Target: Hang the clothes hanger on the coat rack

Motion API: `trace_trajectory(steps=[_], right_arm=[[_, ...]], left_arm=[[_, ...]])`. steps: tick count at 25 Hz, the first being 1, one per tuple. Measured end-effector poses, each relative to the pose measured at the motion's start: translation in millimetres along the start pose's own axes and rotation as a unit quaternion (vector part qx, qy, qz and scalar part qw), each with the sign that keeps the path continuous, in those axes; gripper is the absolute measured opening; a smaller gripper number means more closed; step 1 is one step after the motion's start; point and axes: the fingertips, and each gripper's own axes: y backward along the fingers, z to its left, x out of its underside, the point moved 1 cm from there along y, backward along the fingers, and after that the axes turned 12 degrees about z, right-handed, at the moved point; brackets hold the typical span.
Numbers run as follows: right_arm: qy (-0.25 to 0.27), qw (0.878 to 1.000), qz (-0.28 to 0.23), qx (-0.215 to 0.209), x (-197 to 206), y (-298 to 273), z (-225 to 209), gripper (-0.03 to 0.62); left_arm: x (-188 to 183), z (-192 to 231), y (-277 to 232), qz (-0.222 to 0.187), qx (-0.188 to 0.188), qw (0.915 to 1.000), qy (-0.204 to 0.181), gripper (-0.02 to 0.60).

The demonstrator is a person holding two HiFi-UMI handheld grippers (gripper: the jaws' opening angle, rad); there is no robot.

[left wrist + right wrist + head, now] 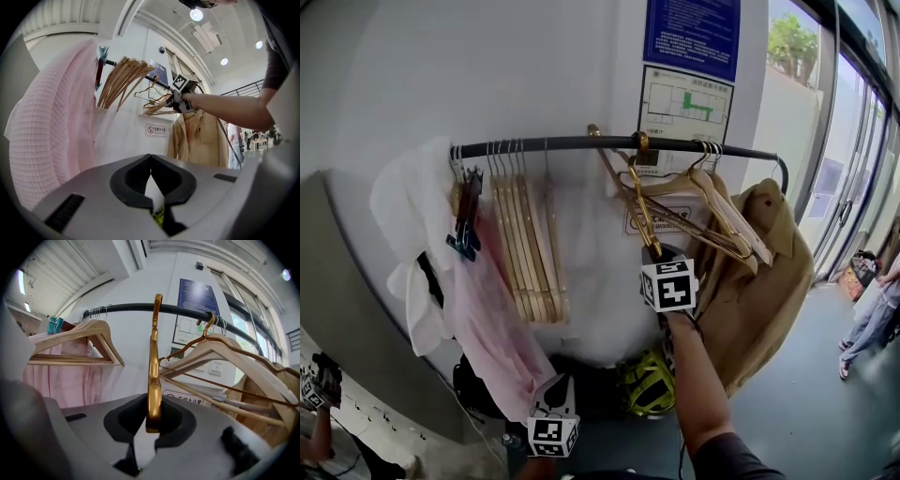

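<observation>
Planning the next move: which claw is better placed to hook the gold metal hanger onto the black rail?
Right. The right claw grips the gold metal hanger up at the black rail; the left claw is empty and much lower.

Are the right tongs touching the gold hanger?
Touching. The right gripper view shows the right tongs clamped on the gold hanger at its lower end.

Between my right tongs [152, 420] stands a hanger [153, 362], its top up at the rail [122, 308] ahead. Left of them on the rail hang a hanger row [525, 234] and a shirt [487, 328]. Right of them hang two hangers [220, 352], then a jacket [764, 272]. My left tongs [553, 403] sit lower left.
</observation>
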Motion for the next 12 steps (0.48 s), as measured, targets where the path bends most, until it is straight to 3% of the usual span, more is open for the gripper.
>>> trace_trajectory(steps=[12], right_arm=[[0.005, 1.000, -0.006, 0.002, 3.1, -0.2, 5.5, 0.057]], left_arm=[[6.9, 5.4, -0.9, 0.005, 0.001, 1.0000, 0.004, 0.009]])
